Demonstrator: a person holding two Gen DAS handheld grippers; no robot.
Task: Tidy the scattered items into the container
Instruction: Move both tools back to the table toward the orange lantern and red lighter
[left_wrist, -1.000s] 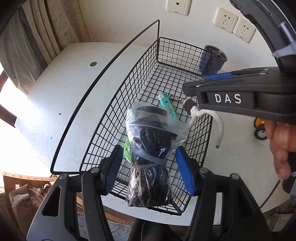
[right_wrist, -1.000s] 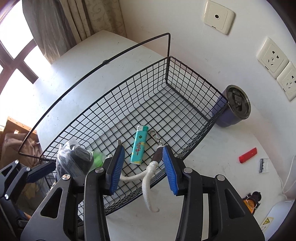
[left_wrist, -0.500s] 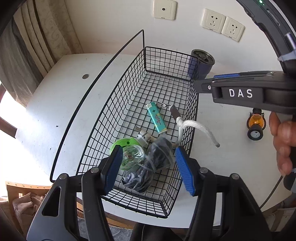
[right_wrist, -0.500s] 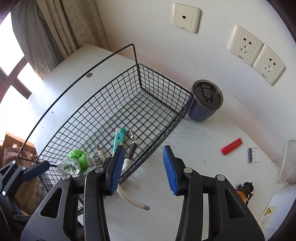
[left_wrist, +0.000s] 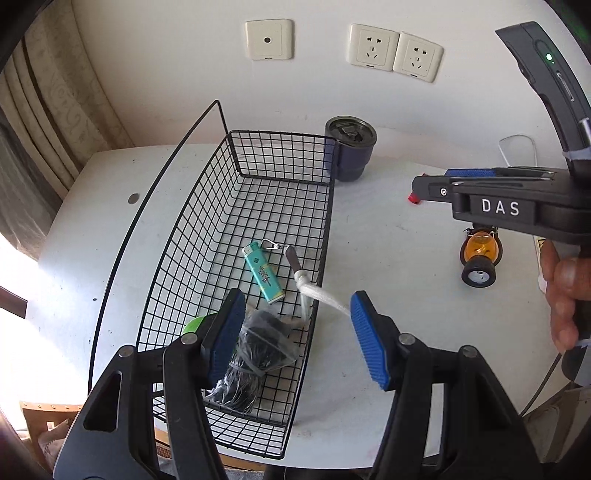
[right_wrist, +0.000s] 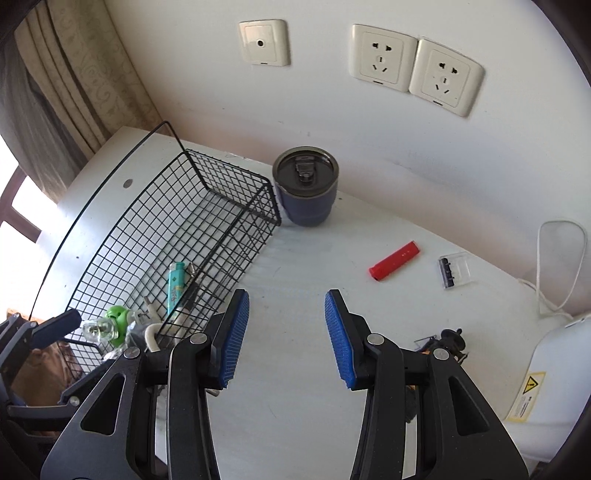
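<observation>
A black wire basket (left_wrist: 236, 155) (right_wrist: 236, 173) stands on the white table. In it lie a teal lighter (left_wrist: 263, 272) (right_wrist: 176, 283), a white rope with a clip (left_wrist: 306, 286) hanging over the rim, a bagged black bundle (left_wrist: 258, 354) and a green round item (right_wrist: 117, 315). My left gripper (left_wrist: 295, 339) is open and empty above the basket's near end. My right gripper (right_wrist: 286, 336) is open and empty over bare table right of the basket. A red lighter (right_wrist: 394, 260) and a clear razor case (right_wrist: 455, 269) lie on the table beyond it.
A dark blue lidded tumbler (right_wrist: 306, 192) (left_wrist: 349, 147) stands at the basket's far right corner. An orange toy on wheels (left_wrist: 479, 258) sits to the right. A white cord (right_wrist: 554, 266) and white appliance (right_wrist: 554, 387) are at the right; wall sockets (right_wrist: 413, 68) behind.
Both grippers let go: the bagged bundle dropped into the basket and the rope was left over its rim. Both grippers pulled back; the right one swung right toward the red lighter.
</observation>
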